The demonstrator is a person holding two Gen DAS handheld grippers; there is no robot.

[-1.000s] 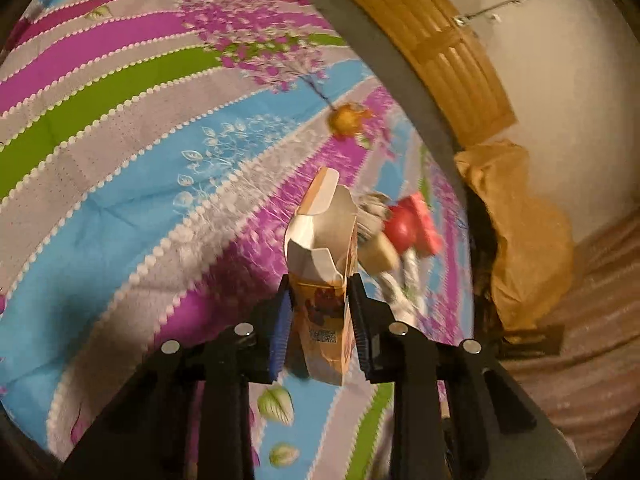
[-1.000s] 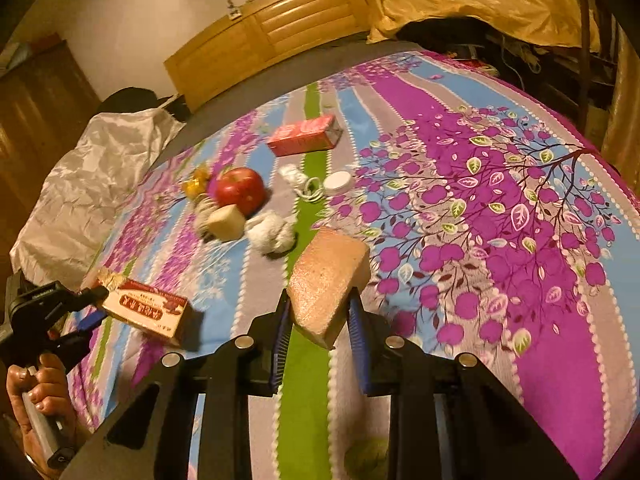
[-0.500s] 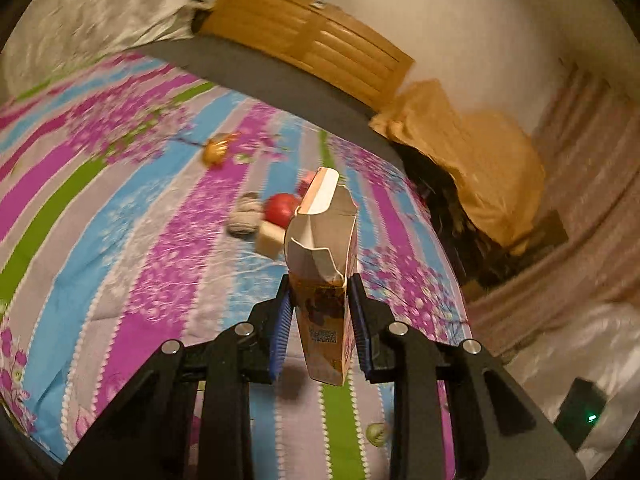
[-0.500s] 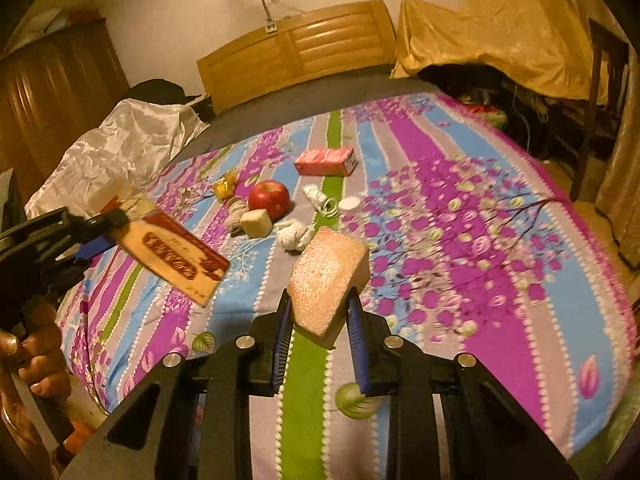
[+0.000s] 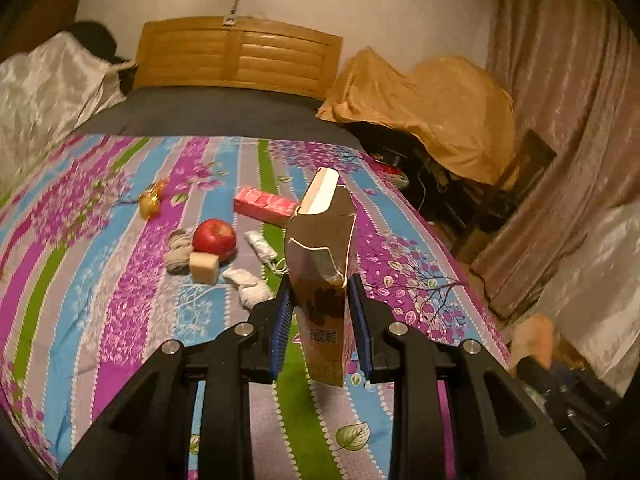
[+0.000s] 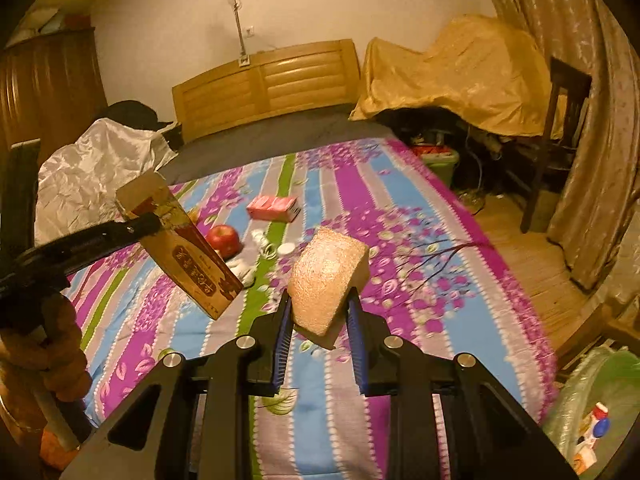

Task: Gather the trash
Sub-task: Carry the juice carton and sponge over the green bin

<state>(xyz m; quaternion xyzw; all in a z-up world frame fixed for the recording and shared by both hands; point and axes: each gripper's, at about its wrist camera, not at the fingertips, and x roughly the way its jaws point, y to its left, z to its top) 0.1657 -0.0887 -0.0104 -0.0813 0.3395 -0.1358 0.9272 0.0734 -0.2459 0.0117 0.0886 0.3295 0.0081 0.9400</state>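
My left gripper (image 5: 320,320) is shut on an opened brown carton (image 5: 322,272), held upright above the striped bed (image 5: 100,300). In the right wrist view that same carton (image 6: 180,248) hangs at the left, tilted, in the left gripper (image 6: 132,226) held by a hand (image 6: 48,356). My right gripper (image 6: 320,320) is shut on a tan foam block (image 6: 326,276), raised over the bed (image 6: 440,300). A green bag with trash in it (image 6: 592,412) sits low at the right. On the bed lie a pink box (image 5: 266,202), a red apple (image 5: 214,236), a small pale block (image 5: 204,267) and crumpled white wads (image 5: 250,286).
A gold wrapper (image 5: 150,200) lies further left on the bed. A wooden headboard (image 5: 240,54), a silvery cover (image 5: 44,88), furniture under yellow cloth (image 6: 460,76), a dark chair (image 6: 560,128) and curtains (image 6: 600,140) ring the bed. Wooden floor (image 6: 532,264) shows at the right.
Both grippers have risen away from the bed with their loads. The left gripper's view rolled upright, so the bed looks level now. The green bag has come into the right wrist view.
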